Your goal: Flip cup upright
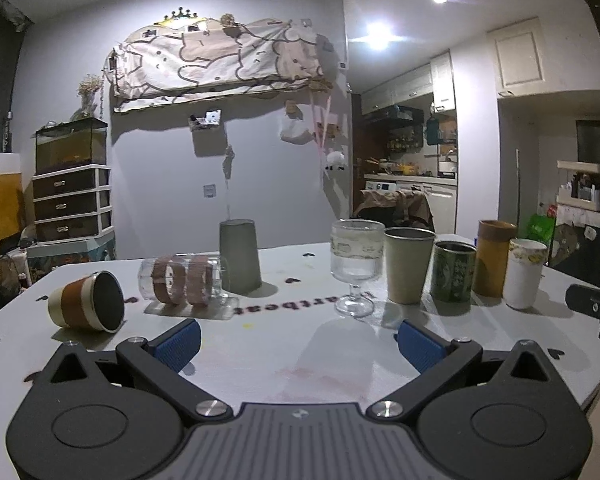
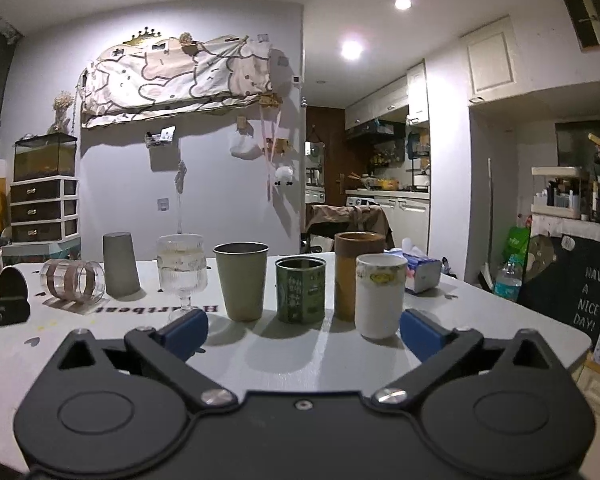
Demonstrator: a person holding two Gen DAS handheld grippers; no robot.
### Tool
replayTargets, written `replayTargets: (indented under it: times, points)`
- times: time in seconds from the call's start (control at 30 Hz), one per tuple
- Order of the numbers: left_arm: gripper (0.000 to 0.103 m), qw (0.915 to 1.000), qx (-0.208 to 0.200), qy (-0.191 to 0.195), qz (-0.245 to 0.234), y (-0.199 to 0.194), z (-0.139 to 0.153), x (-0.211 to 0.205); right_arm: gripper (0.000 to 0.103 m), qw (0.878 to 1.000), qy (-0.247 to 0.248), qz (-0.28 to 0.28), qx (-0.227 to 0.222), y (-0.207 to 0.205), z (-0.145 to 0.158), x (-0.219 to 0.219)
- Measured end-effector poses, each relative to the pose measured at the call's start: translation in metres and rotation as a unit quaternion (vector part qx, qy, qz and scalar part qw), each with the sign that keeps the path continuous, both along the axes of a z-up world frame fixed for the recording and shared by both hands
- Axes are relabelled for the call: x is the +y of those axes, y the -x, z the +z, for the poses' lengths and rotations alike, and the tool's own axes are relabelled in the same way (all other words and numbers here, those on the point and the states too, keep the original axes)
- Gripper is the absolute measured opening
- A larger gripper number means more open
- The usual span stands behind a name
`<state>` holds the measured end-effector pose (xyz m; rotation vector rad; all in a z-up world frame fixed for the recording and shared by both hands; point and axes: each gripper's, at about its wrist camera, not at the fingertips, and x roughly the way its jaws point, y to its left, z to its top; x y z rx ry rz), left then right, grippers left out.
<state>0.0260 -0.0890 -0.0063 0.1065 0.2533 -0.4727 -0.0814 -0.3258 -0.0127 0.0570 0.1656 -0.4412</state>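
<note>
Grey cup (image 1: 239, 256) sits upside down at 12 o'clock, table (image 1: 284, 360) print reads "Heartbeat". Left gripper (image 1: 298, 344) and right gripper (image 2: 304, 334) both spread, pinching nothing.

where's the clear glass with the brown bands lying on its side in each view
Left wrist: the clear banded glass lies left of centre, just in front and left of the upside-down grey cup.
Right wrist: the same glass lies far left.
Shared landmark: the stemmed glass.
</note>
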Motion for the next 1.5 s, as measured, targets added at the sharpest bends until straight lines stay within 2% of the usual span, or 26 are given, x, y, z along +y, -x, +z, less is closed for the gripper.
replayTargets:
  times: [0.3, 1.5]
  points:
    - [0.103, 0.9999, 0.009, 0.000, -0.006, 0.0058, -0.0057, -0.0060, 0.103, 1.000, 0.004, 0.002, 0.010, 0.0072, -0.0084, 0.0028]
    - [0.103, 0.9999, 0.013, 0.000, -0.006, 0.0083, -0.0077, -0.0091, 0.103, 1.000, 0.011, 0.008, 0.017, 0.0072, -0.0085, 0.0070]
